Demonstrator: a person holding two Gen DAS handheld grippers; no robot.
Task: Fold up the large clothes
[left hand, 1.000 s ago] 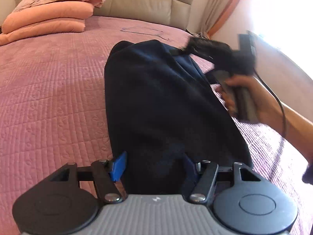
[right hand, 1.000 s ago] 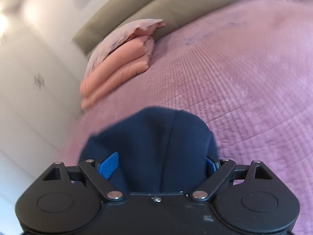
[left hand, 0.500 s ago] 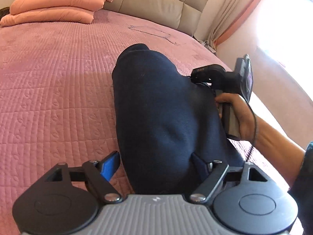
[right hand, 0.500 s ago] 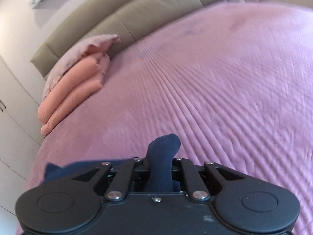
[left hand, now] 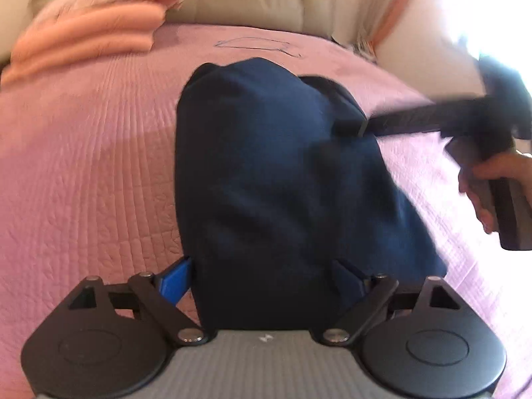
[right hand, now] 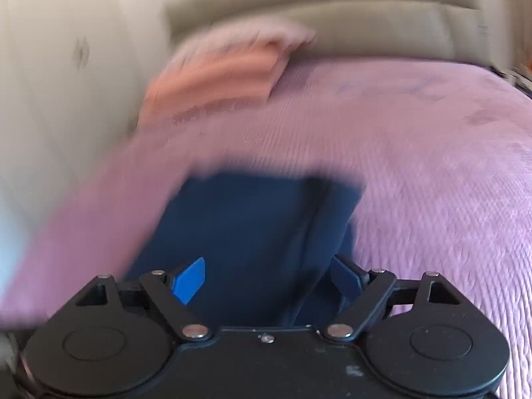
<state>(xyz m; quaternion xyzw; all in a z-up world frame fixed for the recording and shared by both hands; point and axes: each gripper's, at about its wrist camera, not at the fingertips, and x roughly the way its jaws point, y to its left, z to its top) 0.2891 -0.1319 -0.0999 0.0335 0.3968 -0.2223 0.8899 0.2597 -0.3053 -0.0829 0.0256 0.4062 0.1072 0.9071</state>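
The bed [left hand: 83,166], covered in a pink quilt, stretches out ahead of both my grippers, with the headboard [left hand: 249,3] at the far end. Well beyond my fingers and off to the left lies a stack of folded peach bedding [left hand: 89,33].

The dark blue garment [left hand: 276,173] lies on the quilt straight ahead of my left gripper [left hand: 266,282], running from between its fingers toward the headboard as a long, narrow bundle. That shape suggests the lengthwise folds are done; I judge a crosswise fold and some smoothing are left, though blur hides the details.

My left gripper's fingers are spread, with cloth lying between them, not pinched. My right gripper [right hand: 269,279] is likewise spread wide over the garment's end, its blue pads [right hand: 189,281] apart and gripping nothing. From the left view it reaches in from the right, over the cloth.
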